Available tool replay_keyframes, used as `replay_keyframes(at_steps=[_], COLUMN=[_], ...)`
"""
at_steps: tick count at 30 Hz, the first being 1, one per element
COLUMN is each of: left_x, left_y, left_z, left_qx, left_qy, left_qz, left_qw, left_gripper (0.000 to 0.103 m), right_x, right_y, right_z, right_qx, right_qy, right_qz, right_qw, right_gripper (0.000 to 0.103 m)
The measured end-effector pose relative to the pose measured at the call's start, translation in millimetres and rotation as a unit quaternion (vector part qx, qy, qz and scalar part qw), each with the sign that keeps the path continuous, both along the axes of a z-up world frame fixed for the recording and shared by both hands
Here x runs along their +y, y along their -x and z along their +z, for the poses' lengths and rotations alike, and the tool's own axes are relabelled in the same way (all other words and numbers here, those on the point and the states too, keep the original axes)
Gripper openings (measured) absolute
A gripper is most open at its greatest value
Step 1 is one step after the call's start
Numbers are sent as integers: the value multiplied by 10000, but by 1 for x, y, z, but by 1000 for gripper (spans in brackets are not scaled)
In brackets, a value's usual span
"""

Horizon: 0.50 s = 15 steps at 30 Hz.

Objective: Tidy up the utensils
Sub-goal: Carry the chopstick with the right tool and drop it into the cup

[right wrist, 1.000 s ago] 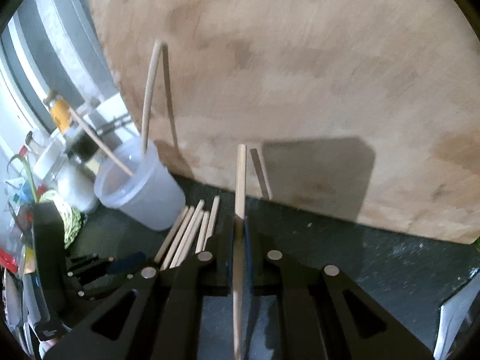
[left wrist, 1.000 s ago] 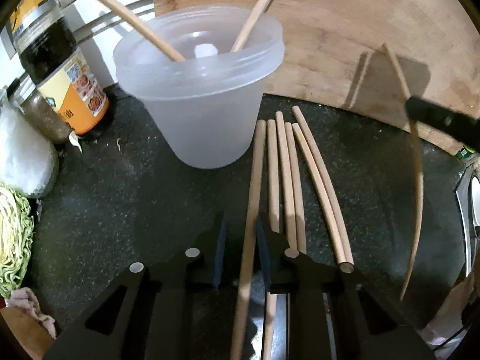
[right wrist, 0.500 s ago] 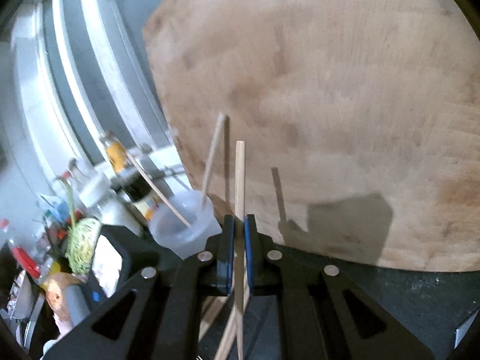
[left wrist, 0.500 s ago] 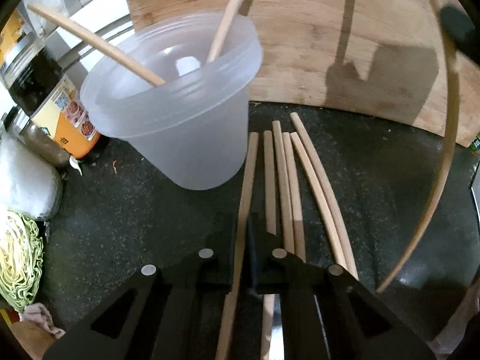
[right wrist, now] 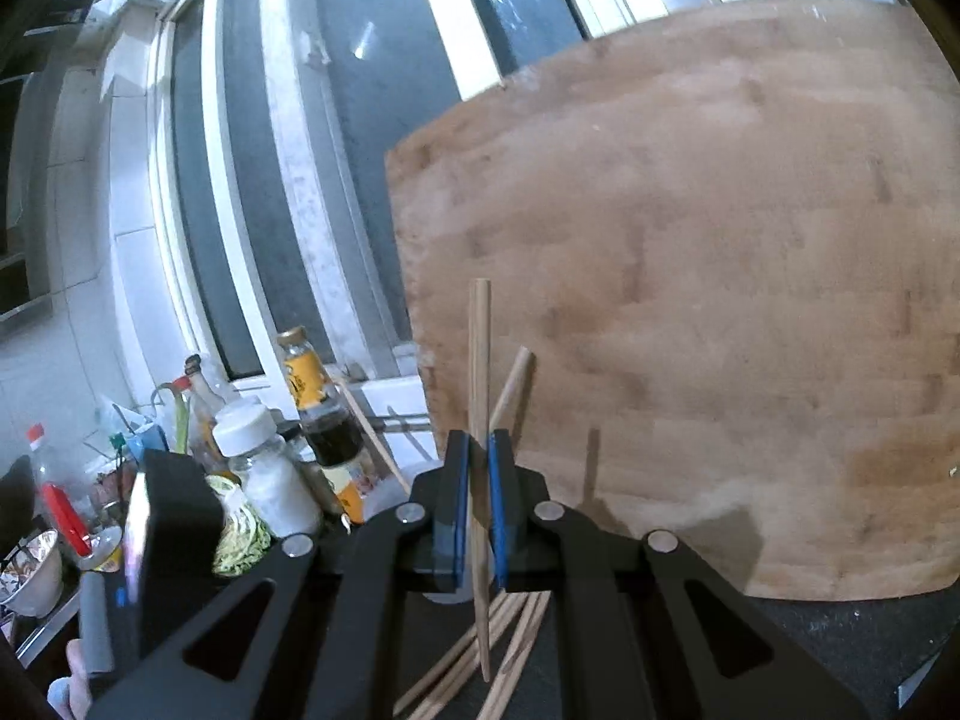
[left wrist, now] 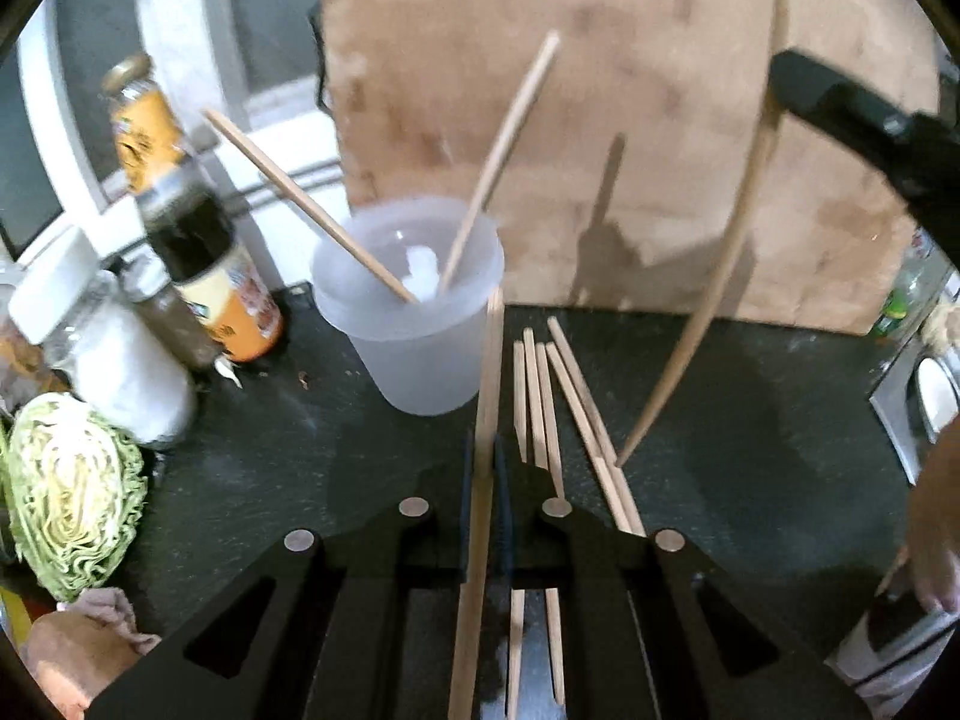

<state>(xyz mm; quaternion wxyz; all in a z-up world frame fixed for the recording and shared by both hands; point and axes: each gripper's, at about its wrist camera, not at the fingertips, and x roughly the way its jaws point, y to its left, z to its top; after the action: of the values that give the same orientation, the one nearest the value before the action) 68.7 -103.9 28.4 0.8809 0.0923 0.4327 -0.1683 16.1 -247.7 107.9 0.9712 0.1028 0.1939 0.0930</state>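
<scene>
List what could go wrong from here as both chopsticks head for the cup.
1. The plastic cup looks light and already holds two leaning chopsticks; a nudge could tip it.
2. The left gripper grips its chopstick near the middle, so its far end by the cup wall may bump the rim.
3. The right gripper holds its chopstick above the loose chopsticks, and its lower tip could scatter them.

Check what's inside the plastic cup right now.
Two chopsticks lean in the translucent cup, tips down, tops sticking out to opposite sides. A pale blob shows at the bottom; unclear what. Left claw and right claw each hold another chopstick outside it.
</scene>
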Motion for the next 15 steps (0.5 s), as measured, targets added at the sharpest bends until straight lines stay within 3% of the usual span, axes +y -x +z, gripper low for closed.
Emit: replay_keyframes(at_steps=[5,9,15], left_x=[11,21,37], left_y=[18,17,19], left_z=[30,42,49], left_qx=[-450,-328,-534], left_qy=[90,330,587], left_qz=[115,171,238], left_qw=[9989,9988,9966], left_gripper=[6,6,6], right_x=[9,13,13], right_y=[7,4,2], right_z=[10,11,12], right_qx=[-151,-126,-99], right_qy=[72,68,25], right_qz=[107,115,115], right_qw=[9998,9998,9999], right_gripper=[6,6,6])
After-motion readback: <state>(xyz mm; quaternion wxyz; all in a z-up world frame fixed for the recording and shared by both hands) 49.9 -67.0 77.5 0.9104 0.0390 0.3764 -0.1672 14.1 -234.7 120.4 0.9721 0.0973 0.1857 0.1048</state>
